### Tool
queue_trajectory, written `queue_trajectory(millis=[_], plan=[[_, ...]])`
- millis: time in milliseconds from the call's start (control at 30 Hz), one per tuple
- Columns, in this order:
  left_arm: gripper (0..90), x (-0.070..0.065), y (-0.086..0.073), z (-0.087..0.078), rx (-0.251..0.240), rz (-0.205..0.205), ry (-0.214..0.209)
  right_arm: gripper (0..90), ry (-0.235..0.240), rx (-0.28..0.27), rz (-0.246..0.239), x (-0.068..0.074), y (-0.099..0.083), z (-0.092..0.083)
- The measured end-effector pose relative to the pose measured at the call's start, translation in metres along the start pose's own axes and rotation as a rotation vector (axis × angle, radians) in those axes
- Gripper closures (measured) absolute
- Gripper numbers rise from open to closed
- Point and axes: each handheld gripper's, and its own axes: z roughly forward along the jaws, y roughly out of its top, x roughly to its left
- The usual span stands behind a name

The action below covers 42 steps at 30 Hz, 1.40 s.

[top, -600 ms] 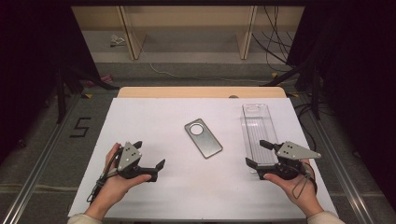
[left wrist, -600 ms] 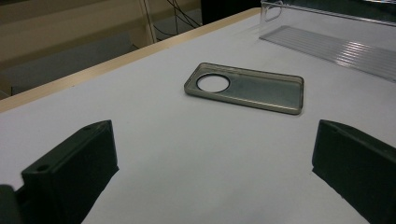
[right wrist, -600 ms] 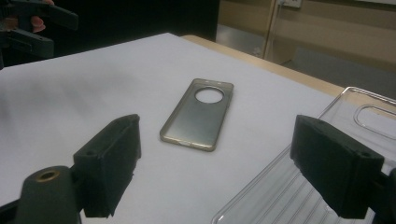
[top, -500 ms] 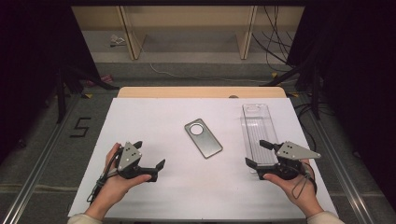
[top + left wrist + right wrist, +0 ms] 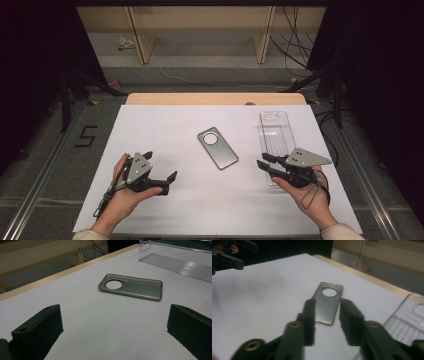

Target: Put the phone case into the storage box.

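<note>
A grey translucent phone case (image 5: 217, 148) with a round camera hole lies flat in the middle of the white table top (image 5: 165, 125). My left gripper (image 5: 160, 166) rests near the front left, its jaws wide open and empty. In the left gripper view the case (image 5: 131, 287) lies ahead of the left gripper (image 5: 116, 312), beyond the jaws. My right gripper (image 5: 260, 160) hovers at the front right, pointing toward the case. Its jaws stand narrowly apart with nothing between them. The right gripper view has the case (image 5: 328, 303) just past the right gripper (image 5: 326, 307).
A clear plastic tray (image 5: 275, 135) lies along the right side of the table, partly under my right hand; it also appears as the tray (image 5: 175, 262) and the tray (image 5: 409, 317). The left gripper (image 5: 229, 255) is in the far corner of the right gripper view. A wooden edge (image 5: 215, 98) runs along the back.
The right gripper's jaws stand closer together than before. Both hands stay in about the same places, and the case has not moved.
</note>
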Motion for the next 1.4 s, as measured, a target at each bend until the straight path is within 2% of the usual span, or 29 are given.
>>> queue_trajectory(millis=[67, 100, 167, 333, 400, 433, 500, 567, 600, 767, 800, 867, 900, 967, 1033, 1100, 1400], plan=[[0.0, 0.0, 0.0, 0.001, -0.002, -0.002, 0.001, 83.5, 0.001, 0.023, 0.003, 0.002, 0.005, 0.006], [0.0, -0.001, 0.0, 0.001, -0.002, -0.001, 0.0, 90.0, -0.014, 0.055, 0.006, 0.003, 0.011, 0.015], [0.0, -0.001, 0.0, 0.001, -0.003, 0.001, 0.0, 90.0, -0.017, 0.067, 0.004, 0.003, 0.013, 0.019], [0.0, 0.0, 0.0, 0.0, -0.001, -0.001, 0.001, 90.0, -0.031, 0.151, 0.01, 0.005, 0.021, 0.047], [0.0, 0.0, 0.0, 0.0, -0.001, -0.002, 0.003, 90.0, -0.049, 0.197, 0.019, 0.004, 0.025, 0.064], [0.0, 0.0, 0.0, 0.0, -0.001, -0.001, 0.003, 90.0, -0.049, 0.197, 0.019, 0.004, 0.025, 0.064], [0.0, 0.0, 0.0, 0.0, -0.001, 0.002, 0.0, 90.0, -0.064, 0.233, 0.026, 0.003, 0.026, 0.075], [0.0, 0.0, 0.0, 0.0, -0.001, 0.003, -0.001, 90.0, -0.092, 0.291, 0.027, 0.0, 0.027, 0.092], [0.0, 0.0, 0.0, 0.0, -0.001, 0.004, 0.0, 90.0, -0.092, 0.291, 0.027, 0.0, 0.027, 0.092], [0.0, 0.0, -0.001, -0.001, -0.001, 0.003, 0.0, 90.0, -0.119, 0.358, 0.068, -0.006, 0.027, 0.115], [0.0, 0.0, -0.001, -0.001, -0.001, 0.003, 0.001, 90.0, -0.122, 0.376, 0.091, -0.007, 0.027, 0.123], [0.0, 0.0, -0.001, -0.001, -0.001, 0.002, 0.002, 90.0, -0.128, 0.386, 0.09, -0.007, 0.027, 0.126], [0.0, 0.0, -0.001, -0.001, -0.001, 0.001, 0.002, 90.0, -0.13, 0.4, 0.133, -0.005, 0.028, 0.131], [0.0, 0.0, -0.001, -0.001, -0.001, 0.001, 0.003, 90.0, -0.142, 0.411, 0.136, -0.005, 0.029, 0.133], [0.0, 0.0, -0.002, -0.001, 0.001, 0.001, 0.003, 90.0, -0.162, 0.42, 0.174, -0.005, 0.027, 0.14], [0.0, 0.0, -0.001, -0.001, 0.0, 0.001, 0.004, 90.0, -0.176, 0.434, 0.193, -0.005, 0.025, 0.144], [0.0, 0.0, -0.002, -0.001, 0.0, 0.0, 0.002, 90.0, -0.227, 0.476, 0.256, -0.011, 0.019, 0.156]])
